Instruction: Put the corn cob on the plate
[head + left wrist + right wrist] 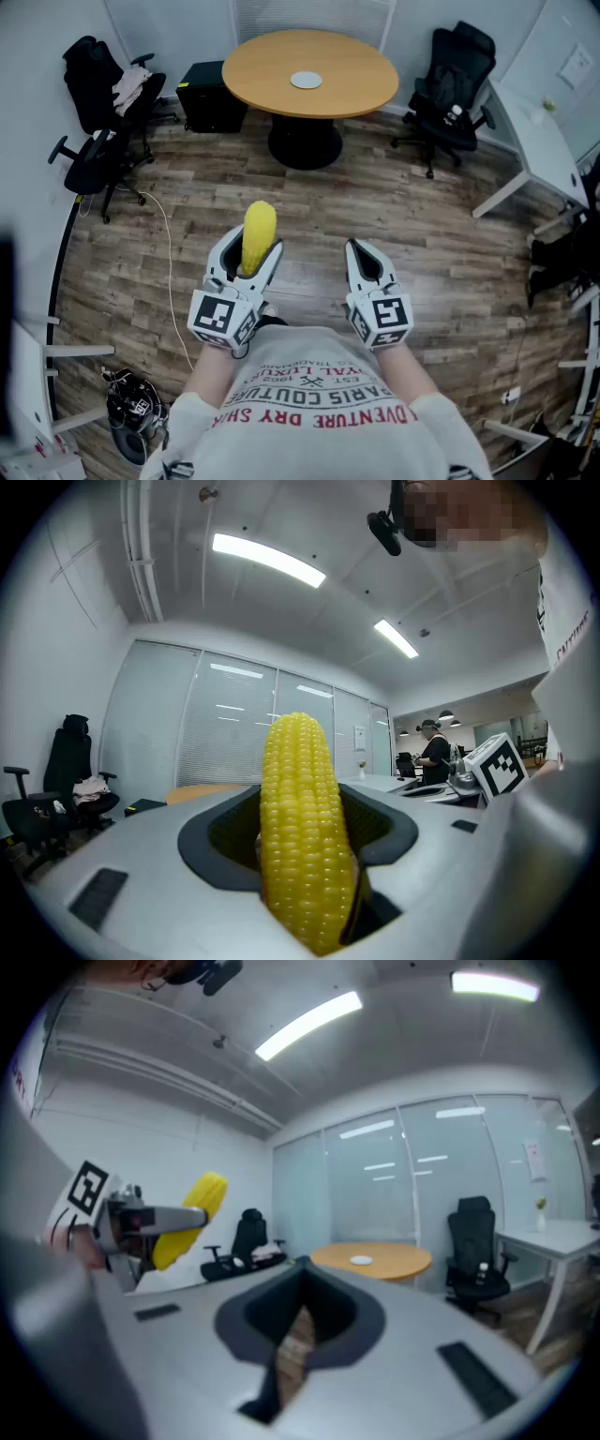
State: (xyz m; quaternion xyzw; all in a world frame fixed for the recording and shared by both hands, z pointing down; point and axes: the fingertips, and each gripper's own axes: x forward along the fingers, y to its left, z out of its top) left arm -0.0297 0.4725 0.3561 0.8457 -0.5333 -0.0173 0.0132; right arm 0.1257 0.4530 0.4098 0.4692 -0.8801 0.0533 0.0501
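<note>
1. Nearest, at the bottom of the head view, is the person's white shirt (319, 403) with red lettering. Both arms reach forward from it.
2. The left tool (251, 253) is held out over the wooden floor (422, 234). Its jaws are clamped on the yellow corn cob (259, 232), one jaw against each side.
3. In the left gripper view the cob stands upright between the dark pads. Its lower part sits in the grip and its rounded tip rises well above the jaws.
4. The right tool (364, 255) is just beside the left one, at about the same height. Its jaws are drawn together with nothing between them. In the right gripper view only a thin slit shows, with floor boards behind it.
5. A marker cube (217, 317) with black-and-white squares sits at the back of each tool.
6. The white plate (306, 81) lies near the middle of a round table (361, 84) with an orange-brown top. It is straight ahead across the floor, well apart from the cob.
7. Black office chairs (455, 84) stand to either side of the table.
8. A white desk (544, 141) runs along the right edge.
</note>
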